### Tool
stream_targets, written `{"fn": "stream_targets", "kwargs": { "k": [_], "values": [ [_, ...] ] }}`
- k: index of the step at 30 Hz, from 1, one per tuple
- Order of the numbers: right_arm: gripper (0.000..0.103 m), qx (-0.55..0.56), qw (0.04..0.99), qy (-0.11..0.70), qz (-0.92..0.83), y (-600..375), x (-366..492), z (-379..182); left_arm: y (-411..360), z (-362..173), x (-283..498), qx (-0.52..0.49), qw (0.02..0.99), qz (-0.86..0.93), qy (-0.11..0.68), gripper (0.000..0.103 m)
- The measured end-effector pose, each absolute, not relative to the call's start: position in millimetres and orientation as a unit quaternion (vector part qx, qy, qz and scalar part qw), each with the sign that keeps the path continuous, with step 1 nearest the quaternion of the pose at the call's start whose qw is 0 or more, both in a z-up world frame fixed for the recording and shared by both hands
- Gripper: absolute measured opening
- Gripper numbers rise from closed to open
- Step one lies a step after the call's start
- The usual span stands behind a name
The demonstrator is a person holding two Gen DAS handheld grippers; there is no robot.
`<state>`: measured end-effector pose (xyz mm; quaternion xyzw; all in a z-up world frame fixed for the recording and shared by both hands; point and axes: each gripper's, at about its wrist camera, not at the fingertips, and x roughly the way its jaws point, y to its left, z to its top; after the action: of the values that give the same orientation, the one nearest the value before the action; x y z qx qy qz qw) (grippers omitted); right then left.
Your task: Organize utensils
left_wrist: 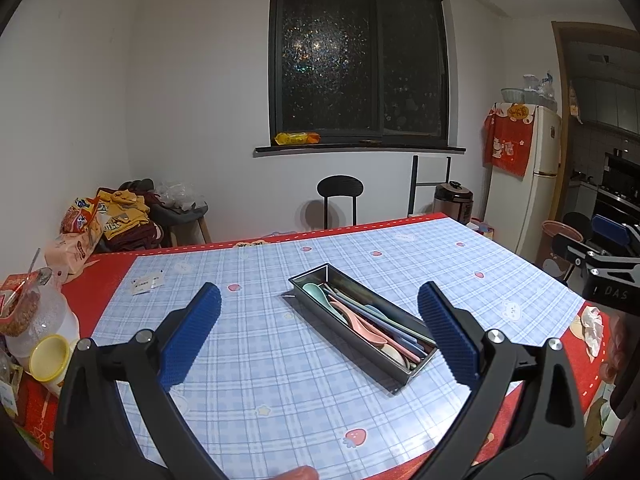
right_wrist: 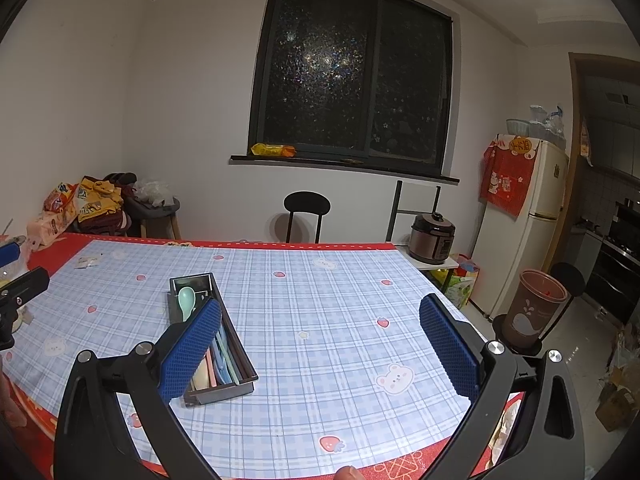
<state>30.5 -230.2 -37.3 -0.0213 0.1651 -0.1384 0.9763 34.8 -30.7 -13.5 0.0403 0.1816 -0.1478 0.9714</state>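
A long metal tray [left_wrist: 304, 281] lies on the blue plaid tablecloth [left_wrist: 256, 364], holding several pastel utensils: a mint spoon [left_wrist: 313, 290], a pink spoon [left_wrist: 362, 322] and chopsticks. My left gripper [left_wrist: 319, 306] is open and empty, held above the table just short of the tray. In the right wrist view the tray [right_wrist: 236, 354] sits at the left, partly hidden by the left finger, with the mint spoon [right_wrist: 186, 301] at its far end. My right gripper [right_wrist: 320, 316] is open and empty, to the right of the tray. The right gripper's body shows at the left wrist view's right edge [left_wrist: 600, 264].
A plastic jar and yellow lid [left_wrist: 48, 356] stand at the table's left edge beside snack bags [left_wrist: 80, 228]. A crumpled tissue [left_wrist: 592, 326] lies at the right edge. A black chair [right_wrist: 306, 208], a rice cooker [right_wrist: 432, 238], a fridge [right_wrist: 520, 220] and a brown bin [right_wrist: 532, 308] stand beyond.
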Motion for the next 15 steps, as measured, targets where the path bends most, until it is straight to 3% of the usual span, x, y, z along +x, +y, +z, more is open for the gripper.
{"fn": "stream_targets", "kwargs": {
  "k": [15],
  "values": [
    [0.097, -0.028, 0.976, 0.163, -0.140, -232.2, 35.7, -34.8, -33.7, -3.7, 37.2, 0.049, 0.972, -0.151, 0.175, 0.097]
  ]
}}
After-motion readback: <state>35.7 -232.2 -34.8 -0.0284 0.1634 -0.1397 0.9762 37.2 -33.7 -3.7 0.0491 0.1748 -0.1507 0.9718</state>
